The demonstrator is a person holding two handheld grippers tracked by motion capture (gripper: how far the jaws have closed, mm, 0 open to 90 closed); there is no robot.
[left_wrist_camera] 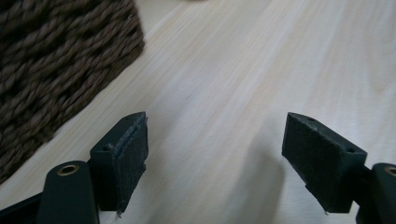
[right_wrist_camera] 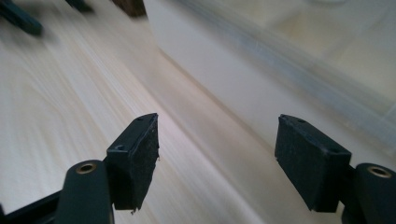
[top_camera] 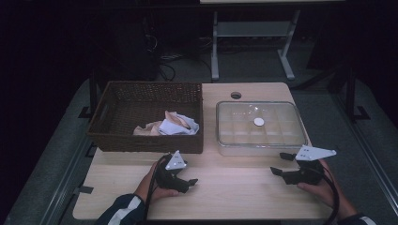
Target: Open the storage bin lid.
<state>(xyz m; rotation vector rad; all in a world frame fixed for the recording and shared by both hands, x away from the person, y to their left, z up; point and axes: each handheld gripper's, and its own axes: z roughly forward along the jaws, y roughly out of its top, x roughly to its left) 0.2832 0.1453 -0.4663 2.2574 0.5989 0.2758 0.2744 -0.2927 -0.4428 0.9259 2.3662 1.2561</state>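
A dark woven basket (top_camera: 117, 136) stands at the table's left back, with crumpled white and beige cloth (top_camera: 169, 124) in its right front corner. To its right sits a clear lidded plastic box (top_camera: 261, 126) with compartments and a white knob on the lid. My left gripper (top_camera: 187, 182) rests low over the bare wood in front of the basket, open, nothing between its jaws; the basket wall (left_wrist_camera: 56, 70) shows at the left gripper view's left. My right gripper (top_camera: 280, 164) is open just in front of the box's right front corner; the box side (right_wrist_camera: 261, 79) runs past its jaws.
The light wooden table (top_camera: 225, 197) has a round cable hole (top_camera: 236, 95) at its back edge. Behind it stand a white desk frame (top_camera: 253, 42) and cables on a dark floor. Bare wood lies between the two hands.
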